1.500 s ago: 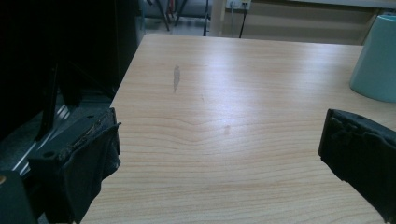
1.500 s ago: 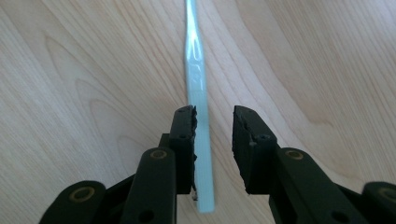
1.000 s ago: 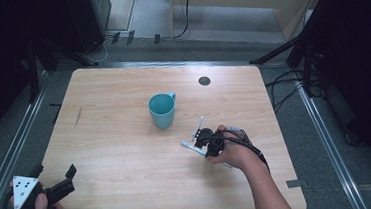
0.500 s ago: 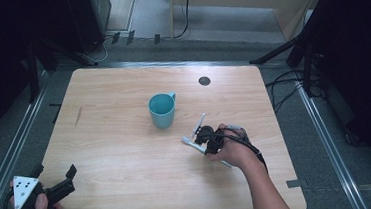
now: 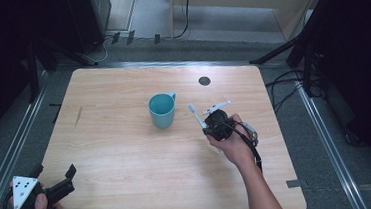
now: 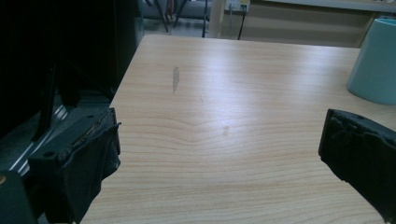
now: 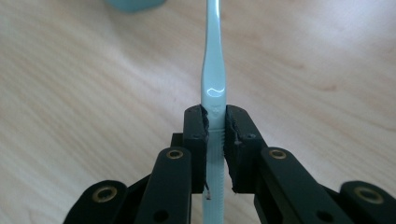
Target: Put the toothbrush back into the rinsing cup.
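Note:
A teal mug (image 5: 162,111) stands upright near the middle of the wooden table (image 5: 127,154). Just right of it, my right gripper (image 5: 207,128) is shut on the handle of a pale blue toothbrush (image 5: 197,115), whose head points up and back beside the mug. In the right gripper view the jaws clamp the toothbrush (image 7: 213,70) at my right gripper (image 7: 215,123), and the mug (image 7: 135,3) lies ahead to the left. My left gripper (image 5: 54,171) rests open at the table's front left corner. Nothing sits between its jaws (image 6: 223,135); the mug (image 6: 376,60) is far right.
A small black round mark (image 5: 204,81) lies at the back of the table, right of centre. Metal rails (image 5: 320,124) run along both sides, with cables (image 5: 285,89) on the floor to the right. A dark scuff (image 6: 175,77) marks the left part of the wood.
My right gripper has moved back and slightly right with the toothbrush, turning so the brush head stands beside the mug. The left gripper has stayed put.

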Demonstrator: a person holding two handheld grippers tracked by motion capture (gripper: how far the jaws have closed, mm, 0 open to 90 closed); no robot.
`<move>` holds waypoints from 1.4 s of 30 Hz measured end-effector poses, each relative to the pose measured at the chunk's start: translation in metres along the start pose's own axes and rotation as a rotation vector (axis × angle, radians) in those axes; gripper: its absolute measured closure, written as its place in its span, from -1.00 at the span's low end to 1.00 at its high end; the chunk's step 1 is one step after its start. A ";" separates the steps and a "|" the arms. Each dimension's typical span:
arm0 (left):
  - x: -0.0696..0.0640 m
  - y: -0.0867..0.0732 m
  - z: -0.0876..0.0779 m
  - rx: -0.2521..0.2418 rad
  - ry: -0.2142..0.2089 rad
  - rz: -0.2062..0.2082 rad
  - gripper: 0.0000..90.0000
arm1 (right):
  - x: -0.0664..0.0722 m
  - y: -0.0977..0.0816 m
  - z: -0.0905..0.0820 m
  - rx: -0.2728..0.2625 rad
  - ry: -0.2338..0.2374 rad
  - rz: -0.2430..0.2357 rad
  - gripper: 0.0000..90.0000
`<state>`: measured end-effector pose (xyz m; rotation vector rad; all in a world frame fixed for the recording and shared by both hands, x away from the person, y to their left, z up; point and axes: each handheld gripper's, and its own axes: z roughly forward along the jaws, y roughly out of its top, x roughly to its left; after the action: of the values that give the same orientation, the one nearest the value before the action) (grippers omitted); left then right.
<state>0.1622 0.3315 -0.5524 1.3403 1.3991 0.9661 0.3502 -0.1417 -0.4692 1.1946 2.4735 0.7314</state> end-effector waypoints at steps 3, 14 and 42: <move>0.000 0.000 0.000 0.000 0.001 0.000 -1.00 | -0.002 0.004 -0.006 -0.104 -0.024 0.052 0.78; 0.001 0.000 0.000 0.000 -0.003 -0.008 -1.00 | -0.002 0.014 -0.018 -0.406 -0.037 0.150 0.77; 0.003 0.000 -0.001 -0.005 -0.007 -0.023 -1.00 | 0.033 0.061 -0.002 -0.861 0.023 0.182 0.77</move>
<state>0.1616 0.3345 -0.5525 1.3206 1.4027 0.9483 0.3678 -0.0848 -0.4348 1.0394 1.7123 1.6299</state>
